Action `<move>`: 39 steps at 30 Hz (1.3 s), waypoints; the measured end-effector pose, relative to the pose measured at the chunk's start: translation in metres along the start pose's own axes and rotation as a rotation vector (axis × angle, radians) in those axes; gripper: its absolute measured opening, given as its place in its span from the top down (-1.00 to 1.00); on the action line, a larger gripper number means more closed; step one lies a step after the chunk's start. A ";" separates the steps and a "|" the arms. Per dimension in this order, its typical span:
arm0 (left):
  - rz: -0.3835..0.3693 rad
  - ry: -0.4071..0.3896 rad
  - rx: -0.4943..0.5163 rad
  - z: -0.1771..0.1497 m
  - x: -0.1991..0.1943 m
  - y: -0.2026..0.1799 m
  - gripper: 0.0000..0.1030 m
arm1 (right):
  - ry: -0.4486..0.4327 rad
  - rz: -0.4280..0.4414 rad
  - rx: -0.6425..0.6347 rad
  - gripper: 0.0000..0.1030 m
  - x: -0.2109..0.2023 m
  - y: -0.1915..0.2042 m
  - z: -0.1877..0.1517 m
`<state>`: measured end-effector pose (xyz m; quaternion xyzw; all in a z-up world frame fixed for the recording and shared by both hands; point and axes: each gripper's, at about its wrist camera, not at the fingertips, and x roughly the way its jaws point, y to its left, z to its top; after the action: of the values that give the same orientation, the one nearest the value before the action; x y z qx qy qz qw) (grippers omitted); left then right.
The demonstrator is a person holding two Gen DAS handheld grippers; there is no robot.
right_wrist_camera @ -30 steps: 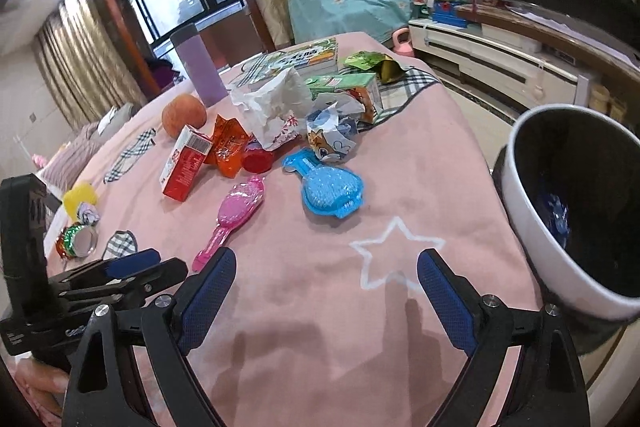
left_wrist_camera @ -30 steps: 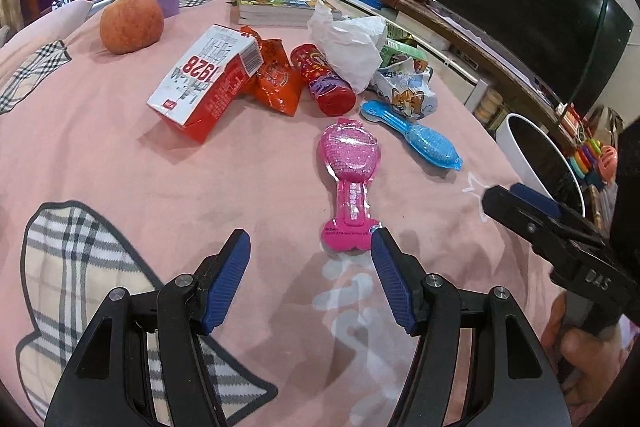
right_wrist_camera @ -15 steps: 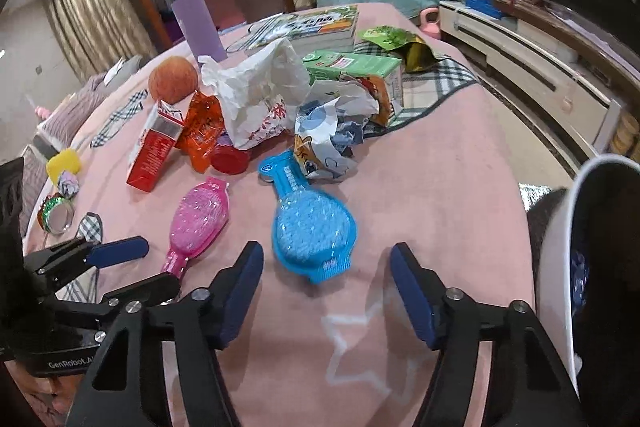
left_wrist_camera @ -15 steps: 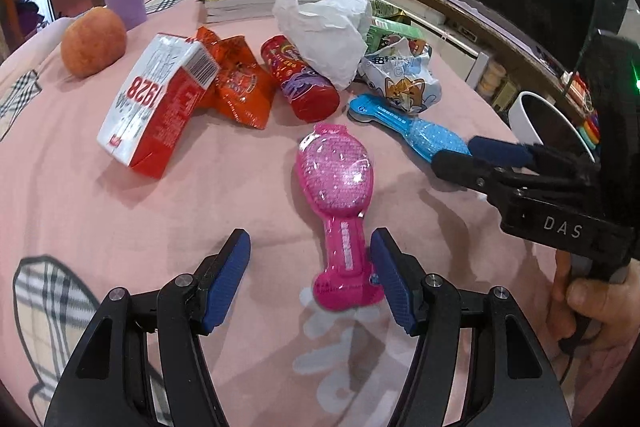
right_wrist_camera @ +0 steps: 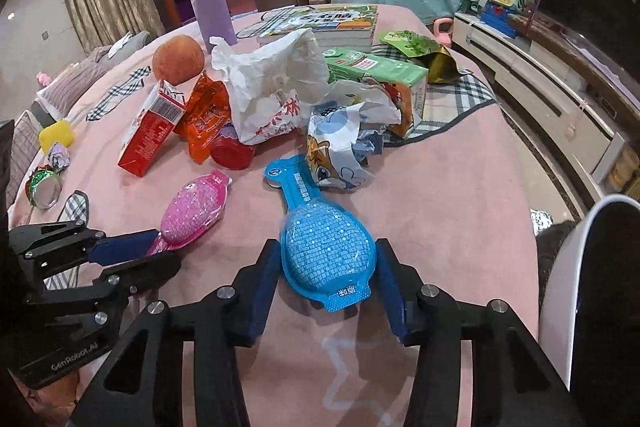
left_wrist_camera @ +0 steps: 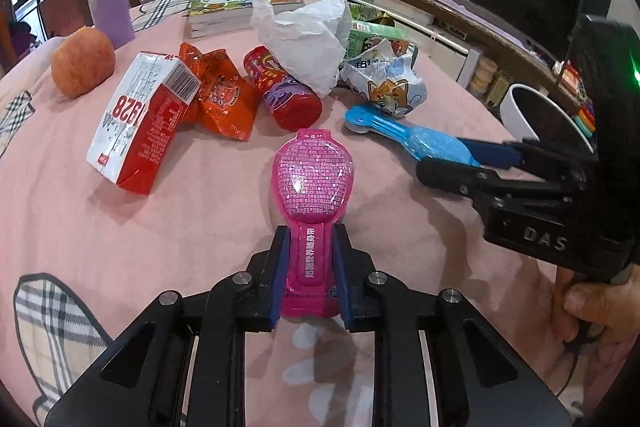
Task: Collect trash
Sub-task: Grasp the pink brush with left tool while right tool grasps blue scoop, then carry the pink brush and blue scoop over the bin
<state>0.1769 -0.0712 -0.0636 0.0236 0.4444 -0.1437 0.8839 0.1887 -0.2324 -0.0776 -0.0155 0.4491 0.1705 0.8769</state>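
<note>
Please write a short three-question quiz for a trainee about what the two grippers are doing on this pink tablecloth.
1. True or false: the left gripper is shut on the narrow handle of the pink spoon-shaped plastic packet.
2. Which end of the blue spoon-shaped plastic packet lies between the fingers of the right gripper? A) the narrow handle B) the wide round end C) neither
3. Fill in: in the right wrist view, the white round bin stands off the table's ____ edge.

Key: 1 true. 2 B; the jaws have just been closing, and the pads look to be on its sides. 3 right.
</note>
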 end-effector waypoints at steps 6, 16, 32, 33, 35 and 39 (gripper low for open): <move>-0.023 -0.009 -0.032 -0.006 -0.009 0.003 0.62 | -0.021 0.031 0.084 0.07 -0.022 -0.004 -0.020; -0.075 -0.036 0.004 -0.012 -0.027 -0.023 0.62 | -0.078 0.018 0.178 0.07 -0.062 -0.010 -0.048; -0.147 -0.041 0.081 -0.017 -0.042 -0.073 0.62 | -0.147 -0.040 0.303 0.07 -0.108 -0.038 -0.083; -0.150 -0.042 0.087 -0.016 -0.042 -0.076 0.62 | -0.152 -0.043 0.312 0.07 -0.111 -0.041 -0.085; -0.157 -0.042 0.099 -0.015 -0.043 -0.083 0.62 | -0.159 -0.052 0.322 0.07 -0.117 -0.046 -0.088; -0.171 -0.041 0.121 -0.012 -0.042 -0.095 0.62 | -0.177 -0.072 0.346 0.07 -0.129 -0.059 -0.094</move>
<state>0.1178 -0.1507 -0.0293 0.0360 0.4173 -0.2454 0.8743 0.0644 -0.3418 -0.0390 0.1346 0.3918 0.0602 0.9082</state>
